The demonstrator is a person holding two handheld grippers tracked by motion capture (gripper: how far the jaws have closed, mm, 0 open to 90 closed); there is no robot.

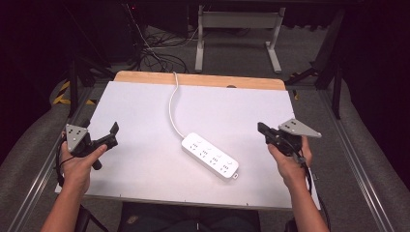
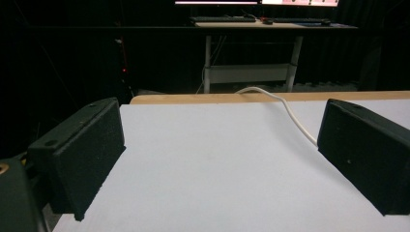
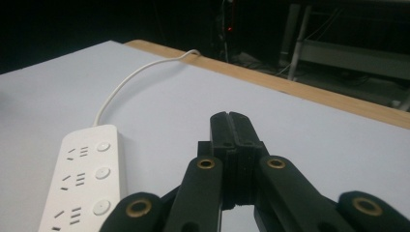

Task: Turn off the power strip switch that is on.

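Left gripper [image 1: 112, 135], held above the left edge of the white surface [image 1: 145, 111]: jaws spread wide with nothing between them; in the left gripper view they frame bare surface and a stretch of white cable [image 2: 290, 113]. Right gripper [image 1: 263, 129], held above the right edge: jaws pressed flat together, empty, their tips pointing inward toward the power strip [image 1: 210, 155], as the right gripper view [image 3: 230, 126] confirms. Both grippers stand well apart from the strip, one on either side.

Step in hand, by judgement: the approach, before any contact. The next move would call for the right gripper to part its jaws before it can take anything, and for either hand to travel inward toward the middle of the surface.

The power strip [image 3: 82, 179] is a long white bar lying flat and slantwise near the middle of the surface, toward its near edge. It bears a row of sockets, each with a round button [image 3: 102, 172] beside it, all empty. Its cable [image 1: 172, 106] curves away over the far wooden edge [image 1: 203, 79].
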